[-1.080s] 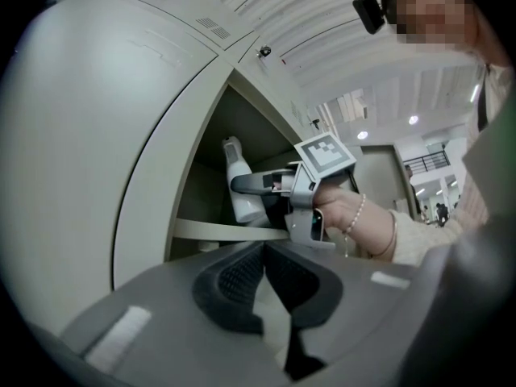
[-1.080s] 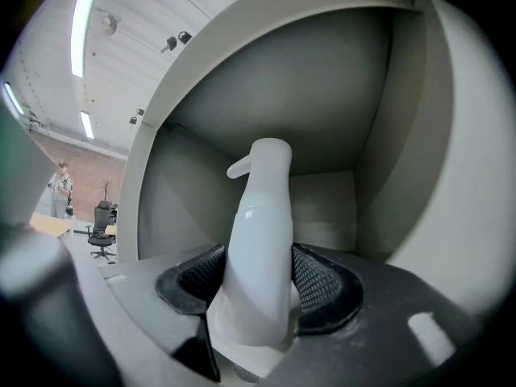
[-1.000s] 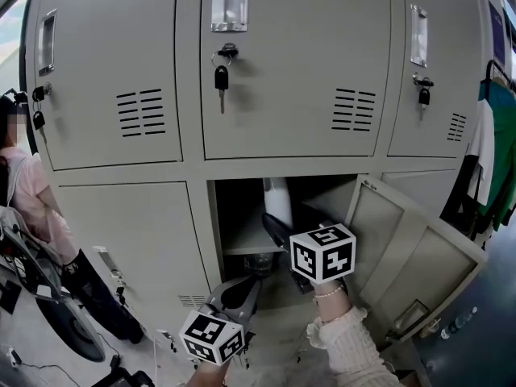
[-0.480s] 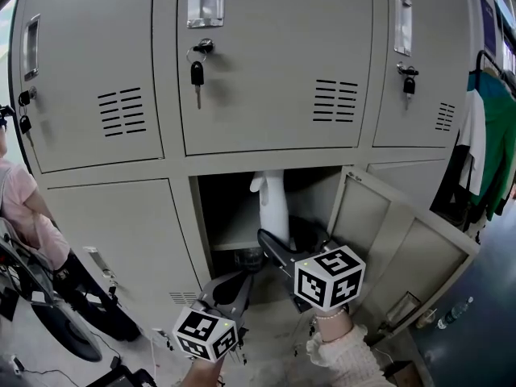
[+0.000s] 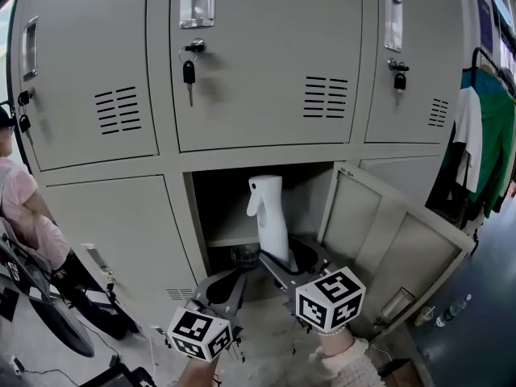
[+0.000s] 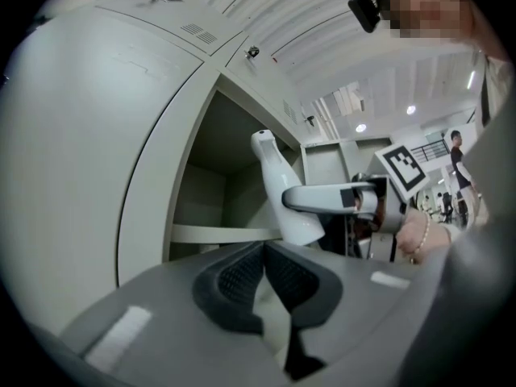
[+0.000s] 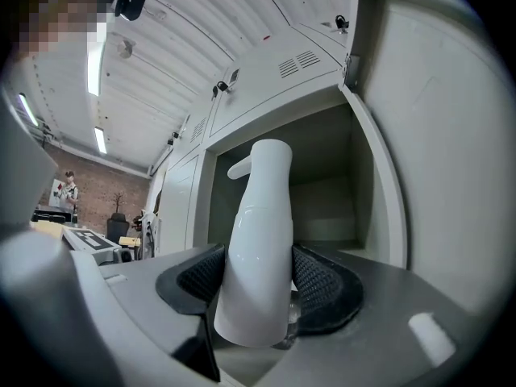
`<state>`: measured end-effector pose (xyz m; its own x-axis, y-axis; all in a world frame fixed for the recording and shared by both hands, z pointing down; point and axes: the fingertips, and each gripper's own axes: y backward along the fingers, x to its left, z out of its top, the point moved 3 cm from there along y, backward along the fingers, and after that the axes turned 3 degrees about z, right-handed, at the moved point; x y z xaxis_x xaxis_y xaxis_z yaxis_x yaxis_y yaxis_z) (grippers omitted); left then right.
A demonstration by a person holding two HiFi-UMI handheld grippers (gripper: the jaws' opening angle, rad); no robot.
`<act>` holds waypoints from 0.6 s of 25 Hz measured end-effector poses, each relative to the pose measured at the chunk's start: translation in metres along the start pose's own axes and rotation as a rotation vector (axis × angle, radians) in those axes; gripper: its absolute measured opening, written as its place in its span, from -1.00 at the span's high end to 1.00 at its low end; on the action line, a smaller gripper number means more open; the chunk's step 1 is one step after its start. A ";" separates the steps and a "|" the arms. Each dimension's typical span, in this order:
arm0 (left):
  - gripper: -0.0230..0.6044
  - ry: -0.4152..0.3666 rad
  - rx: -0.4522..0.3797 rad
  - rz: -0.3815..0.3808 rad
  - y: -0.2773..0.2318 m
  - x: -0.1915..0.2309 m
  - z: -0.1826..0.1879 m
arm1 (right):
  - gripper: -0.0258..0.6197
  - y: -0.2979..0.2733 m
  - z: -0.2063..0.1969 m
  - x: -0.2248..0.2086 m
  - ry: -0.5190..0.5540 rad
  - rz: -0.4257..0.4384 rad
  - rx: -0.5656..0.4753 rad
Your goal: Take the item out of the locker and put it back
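My right claw [image 5: 280, 263] grips the lower body of the white spray bottle [image 5: 269, 213], its pads pressing on both sides. My left claw [image 5: 228, 284], low in the frame, is closed on nothing. The bottle sits at the mouth of the open locker compartment [image 5: 219, 216], centre frame. I should draw it straight out and keep it level, clear of the open door [image 5: 387, 244] at the right. Its long axis is vertical and its nozzle points left.

The right gripper [image 5: 280, 258] holds a white spray bottle [image 5: 268, 208] upright before the open locker compartment [image 5: 222, 212]; its door [image 5: 391, 248] stands swung out rightward; the left gripper [image 5: 232, 280] sits just beside, lower; a key [image 5: 189, 72] hangs above.
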<state>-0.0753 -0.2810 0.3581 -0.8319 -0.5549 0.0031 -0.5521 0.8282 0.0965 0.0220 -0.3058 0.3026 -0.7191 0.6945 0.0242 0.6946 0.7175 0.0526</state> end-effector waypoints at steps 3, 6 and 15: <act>0.91 0.005 0.006 0.007 0.003 0.001 0.000 | 0.11 0.007 -0.002 0.002 -0.005 -0.003 -0.042; 0.91 0.015 0.015 0.014 0.006 0.004 -0.003 | 0.11 0.012 -0.005 0.003 -0.020 -0.002 -0.097; 0.91 0.060 0.002 0.034 0.014 0.007 -0.006 | 0.11 0.025 -0.025 0.015 -0.039 0.024 -0.147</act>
<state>-0.0883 -0.2741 0.3654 -0.8456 -0.5298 0.0657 -0.5234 0.8470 0.0932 0.0283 -0.2784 0.3291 -0.6990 0.7150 -0.0109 0.6993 0.6867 0.1985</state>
